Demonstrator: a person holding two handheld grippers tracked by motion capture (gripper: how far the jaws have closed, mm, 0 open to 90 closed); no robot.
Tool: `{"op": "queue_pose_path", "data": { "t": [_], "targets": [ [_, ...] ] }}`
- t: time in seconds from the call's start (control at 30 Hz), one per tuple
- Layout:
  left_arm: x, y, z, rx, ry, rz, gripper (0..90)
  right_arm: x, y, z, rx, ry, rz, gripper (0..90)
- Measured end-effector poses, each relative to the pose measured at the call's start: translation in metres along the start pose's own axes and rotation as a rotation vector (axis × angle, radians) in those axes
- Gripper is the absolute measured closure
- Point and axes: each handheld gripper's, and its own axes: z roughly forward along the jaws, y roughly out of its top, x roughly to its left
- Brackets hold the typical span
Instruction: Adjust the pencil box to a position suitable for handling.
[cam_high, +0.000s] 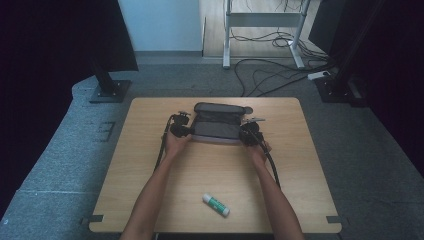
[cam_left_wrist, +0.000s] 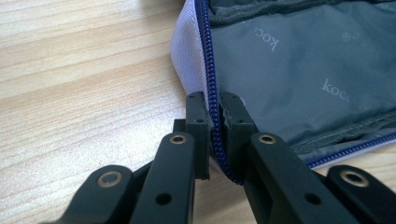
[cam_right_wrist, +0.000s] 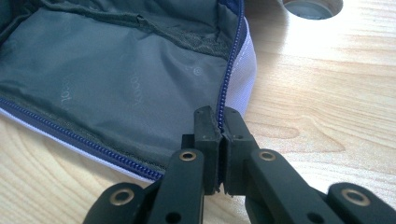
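Pencil case (cam_high: 217, 125) at counter (cam_high: 150, 150) centre-rear, unzipped, grey lining up, blue zipper (cam_left_wrist: 208, 70) along rim. Step in hand, by judgement: both ends pinched to hold case open/spread. Left gripper (cam_left_wrist: 215, 122) & right gripper (cam_right_wrist: 221, 128): fingers nearly shut, clamped on zipper edge at opposite ends. Next prob. needs even outward pull w/o slipping off fabric. Glue stick (cam_high: 216, 204) near front, well apart.

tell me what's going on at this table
A person is working on an open pencil case at the middle of a wooden table. The left gripper is clamped on the blue zipper edge at one end, and the right gripper is clamped on the zipper edge at the other end. The grey lining faces up. A glue stick lies untouched near the front edge.
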Motion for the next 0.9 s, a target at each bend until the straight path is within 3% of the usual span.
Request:
{"op": "queue_pose_path", "data": {
  "t": [0.17, 0.37, 0.47, 0.9],
  "targets": [
    [-0.001, 0.001, -0.014, -0.035, -0.013, 0.011, 84.3, 0.001, 0.003, -0.008, -0.029, 0.012, -0.010, 86.5],
    [-0.005, 0.003, -0.042, -0.093, -0.035, 0.023, 84.5, 0.008, 0.010, -0.028, -0.078, 0.022, -0.029, 86.9],
    [-0.011, 0.003, -0.059, -0.128, -0.011, 0.036, 85.1, 0.010, 0.013, -0.036, -0.096, 0.040, -0.013, 86.8],
    [-0.014, 0.002, -0.085, -0.167, -0.041, 0.046, 85.5, 0.020, 0.019, -0.065, -0.144, 0.057, -0.058, 86.9]
  ]
}}
